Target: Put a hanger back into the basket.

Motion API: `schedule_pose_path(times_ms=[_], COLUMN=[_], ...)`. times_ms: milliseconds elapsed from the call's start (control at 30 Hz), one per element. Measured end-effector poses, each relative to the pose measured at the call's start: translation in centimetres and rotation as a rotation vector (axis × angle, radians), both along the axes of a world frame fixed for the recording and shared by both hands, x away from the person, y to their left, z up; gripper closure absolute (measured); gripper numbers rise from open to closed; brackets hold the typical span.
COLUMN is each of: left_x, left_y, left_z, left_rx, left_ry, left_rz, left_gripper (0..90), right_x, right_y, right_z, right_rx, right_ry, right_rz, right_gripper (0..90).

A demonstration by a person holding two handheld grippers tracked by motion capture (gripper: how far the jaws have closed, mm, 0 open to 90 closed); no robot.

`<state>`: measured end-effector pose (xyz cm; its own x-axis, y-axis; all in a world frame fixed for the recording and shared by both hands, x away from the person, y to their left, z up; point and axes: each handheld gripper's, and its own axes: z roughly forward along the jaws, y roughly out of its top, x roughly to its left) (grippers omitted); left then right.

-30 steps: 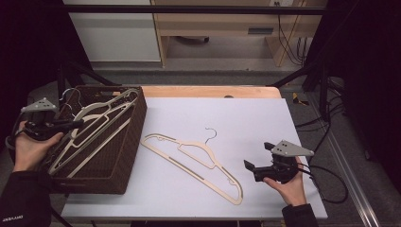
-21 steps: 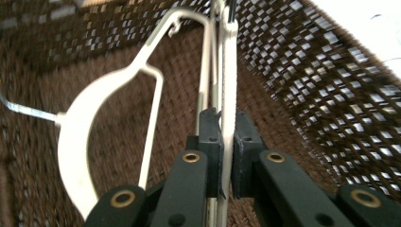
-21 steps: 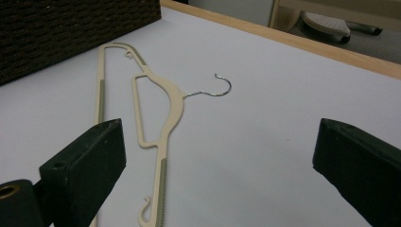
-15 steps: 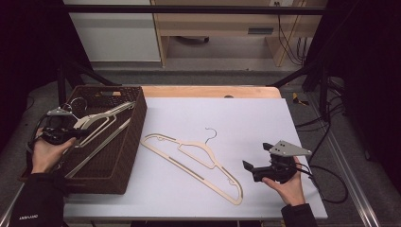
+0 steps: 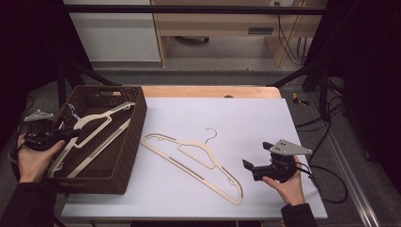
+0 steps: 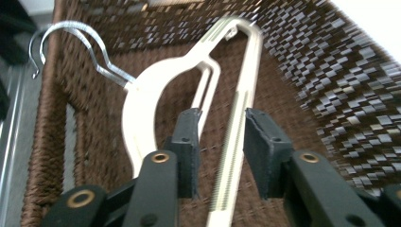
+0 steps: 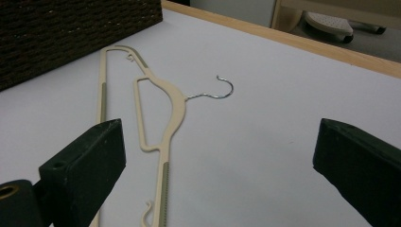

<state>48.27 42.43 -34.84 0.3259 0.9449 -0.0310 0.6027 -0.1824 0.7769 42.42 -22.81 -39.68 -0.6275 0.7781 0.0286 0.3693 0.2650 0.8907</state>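
The cream plastic clothes hanger with a metal hook [image 5: 92, 130] now lies inside the dark brown woven wicker basket [image 5: 135, 137] at the table's left edge, its hook [image 6: 75, 45] near the basket's outer wall. A second ago the left gripper [image 5: 66, 135] held it higher, over the basket; since then that gripper has come lower and its jaws have just been opening. They now stand a little apart, with the hanger's straight bar [image 6: 236, 142] running between them, the pads no longer pressing on it. A second cream hanger [image 5: 198, 158] lies where it lay before on the white tabletop [image 5: 265, 118], just left of the right gripper [image 5: 249, 169], whose jaws gape wide and empty, unmoved.
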Motion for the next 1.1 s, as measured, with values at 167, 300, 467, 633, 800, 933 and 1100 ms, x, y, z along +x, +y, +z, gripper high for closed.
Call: schedule_pose_path(times_ms=[167, 300, 467, 633, 800, 933, 1100], left_x=[-1.7, -2.9, -3.7, -4.2, -4.6, -4.8, -5.2], left_y=[-1.6, -3.8, -7.4, -11.4, -14.6, -16.7, -18.3], left_z=[1.2, 1.9, 2.0, 1.5, 0.8, 0.0, -1.0], left_rx=[-0.054, -0.107, -0.130, -0.129, -0.136, -0.132, -0.137], left_ry=[-0.095, -0.162, -0.219, -0.261, -0.267, -0.256, -0.239], left_rz=[-0.055, -0.143, -0.237, -0.337, -0.390, -0.421, -0.449], left_gripper=[56.9, 48.9, 39.2, 25.8, 15.9, 10.8, 9.4], right_x=[0.0, 0.0, 0.3, 0.3, 0.3, 0.3, 0.3], right_y=[0.0, 0.3, 0.9, 1.5, 1.9, 2.2, 2.7], right_z=[0.2, 0.3, 0.2, 0.2, -0.1, -0.4, -0.8], right_rx=[0.013, 0.004, -0.007, -0.018, -0.032, -0.036, -0.039], right_ry=[-0.006, -0.013, 0.003, 0.012, 0.009, 0.003, 0.024], right_rz=[-0.004, 0.001, 0.014, 0.036, 0.041, 0.044, 0.057], right_gripper=[3.6, 5.0, 5.4, 6.6, 7.3, 10.9, 13.1])
